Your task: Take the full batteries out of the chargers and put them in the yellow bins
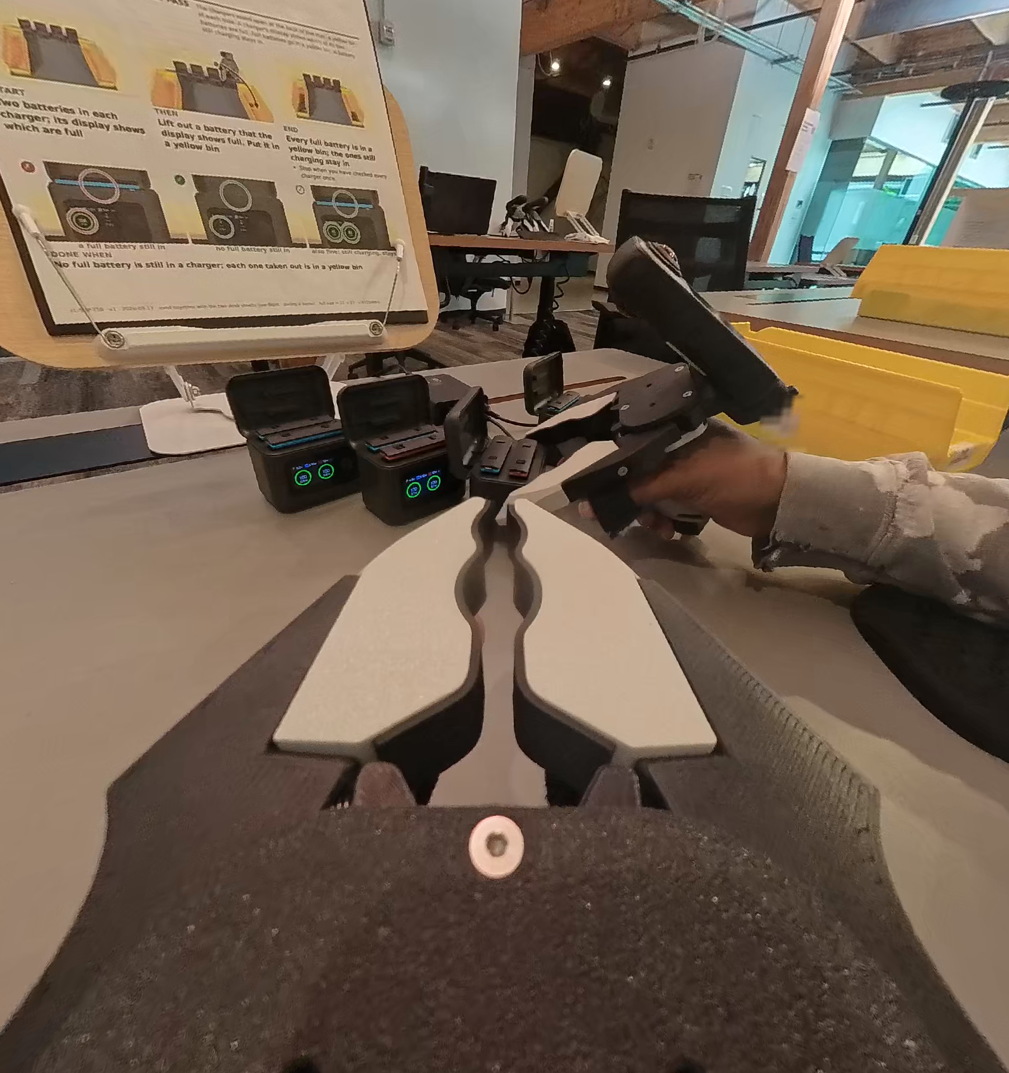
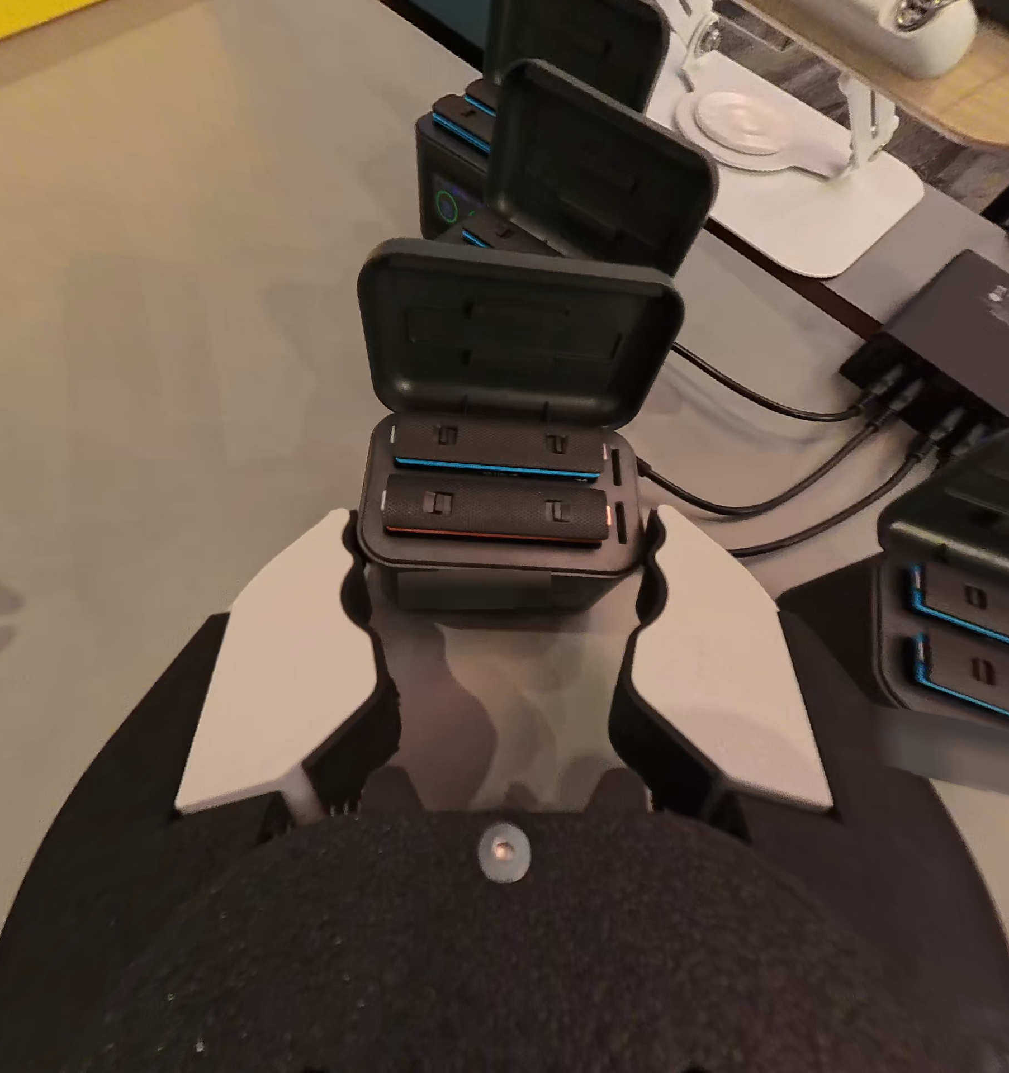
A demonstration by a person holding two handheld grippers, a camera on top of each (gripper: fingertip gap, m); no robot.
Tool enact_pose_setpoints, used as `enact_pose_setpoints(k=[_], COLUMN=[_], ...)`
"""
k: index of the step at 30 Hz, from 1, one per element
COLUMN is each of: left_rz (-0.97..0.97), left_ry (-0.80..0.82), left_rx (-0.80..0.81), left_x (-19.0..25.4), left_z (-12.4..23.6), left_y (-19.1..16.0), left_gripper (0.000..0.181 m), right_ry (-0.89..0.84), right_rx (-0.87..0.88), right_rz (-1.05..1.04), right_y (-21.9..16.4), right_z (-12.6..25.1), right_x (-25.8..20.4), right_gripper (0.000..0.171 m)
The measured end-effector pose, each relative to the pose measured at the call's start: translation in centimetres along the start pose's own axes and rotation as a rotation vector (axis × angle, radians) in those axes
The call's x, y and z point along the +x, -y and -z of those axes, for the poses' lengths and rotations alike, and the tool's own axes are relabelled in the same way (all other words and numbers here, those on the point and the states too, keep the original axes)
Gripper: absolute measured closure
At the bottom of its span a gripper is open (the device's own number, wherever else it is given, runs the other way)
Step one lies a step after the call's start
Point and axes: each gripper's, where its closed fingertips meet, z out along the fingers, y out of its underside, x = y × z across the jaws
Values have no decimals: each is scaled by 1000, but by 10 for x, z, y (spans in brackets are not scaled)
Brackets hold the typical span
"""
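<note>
Several black chargers stand with lids open on the grey table. In the right wrist view my right gripper (image 2: 503,522) is open, its fingertips (image 2: 345,525) on either side of one charger (image 2: 490,586). That charger holds a blue-striped battery (image 2: 490,447) at the back and an orange-striped battery (image 2: 490,514) in front. In the left wrist view my left gripper (image 1: 499,511) is shut and empty, low over the table in front of the chargers (image 1: 301,458). The right gripper (image 1: 554,458) shows there too, held by a hand. Two yellow bins (image 1: 873,395) lie at the right.
An instruction sheet on a wooden stand (image 1: 200,174) rises behind the chargers. A black power hub (image 2: 955,325) with cables sits at the back right. Another charger (image 2: 966,627) with two blue-striped batteries stands right of the right gripper. A sleeved arm (image 1: 897,522) reaches in from the right.
</note>
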Motion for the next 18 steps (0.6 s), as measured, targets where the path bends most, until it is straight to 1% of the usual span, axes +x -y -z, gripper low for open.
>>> enact_pose_setpoints(k=[4, 10, 14, 18], left_rz=[-13, -8, -14, -16], left_ry=[-3, -1, -3, -3], left_rx=[-6, -7, -11, -9], left_x=[2, 1, 2, 2], left_z=[-1, -1, -1, -1], left_y=[-1, -1, -2, -1], left_gripper=[178, 178, 178, 178], right_ry=[-102, -280, -334, -348], right_rx=[0, -29, -18, -8], right_rz=[-69, -183, -216, -225], right_y=[-2, -9, -10, -10], right_z=[1, 2, 3, 6], right_x=[16, 52, 66, 66], right_gripper=[80, 80, 80, 80])
